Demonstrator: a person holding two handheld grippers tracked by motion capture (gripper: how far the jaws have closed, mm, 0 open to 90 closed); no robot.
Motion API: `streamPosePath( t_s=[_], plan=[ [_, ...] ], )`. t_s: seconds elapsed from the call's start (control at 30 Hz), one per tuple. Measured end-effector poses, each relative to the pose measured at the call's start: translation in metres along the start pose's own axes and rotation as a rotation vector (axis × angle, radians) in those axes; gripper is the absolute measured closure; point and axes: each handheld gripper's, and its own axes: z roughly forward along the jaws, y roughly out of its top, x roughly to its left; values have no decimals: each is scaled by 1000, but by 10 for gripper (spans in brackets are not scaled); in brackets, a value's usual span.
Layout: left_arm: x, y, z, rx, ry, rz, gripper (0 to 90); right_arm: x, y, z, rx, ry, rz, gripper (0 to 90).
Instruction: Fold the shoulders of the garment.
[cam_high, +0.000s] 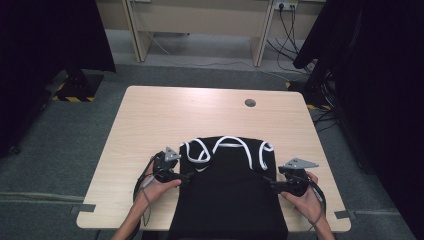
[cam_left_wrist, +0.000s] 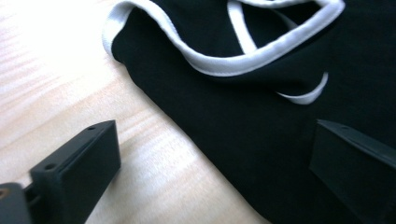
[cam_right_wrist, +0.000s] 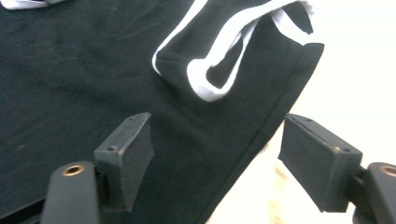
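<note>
Garment (cam_high: 227, 190), black with white trim, lies flat on tabletop (cam_high: 150, 120), hanging over its near edge. Left gripper (cam_high: 186, 176) and right gripper (cam_high: 267, 182) straddle its side edges, fingers wide apart, gripping nothing; folding seemingly not yet begun.

no readable text or labels anywhere.

A black sleeveless garment (cam_high: 227, 185) with white trim (cam_high: 235, 145) along its neck and arm openings lies flat on the near half of the tabletop (cam_high: 150, 120), openings at the far end, body towards the near edge, its lower part hanging over that edge
</note>
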Motion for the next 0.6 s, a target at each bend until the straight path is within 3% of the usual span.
streamPosePath(
  t_s=[0.3,0.6],
  plan=[
    [-3,-16,-26,-14,-20,-3,15,7,-9,-14,-11,15,-9,217],
    [-7,-32,-34,4,-2,24,15,8,-20,-21,-10,16,0,194]
  ],
)
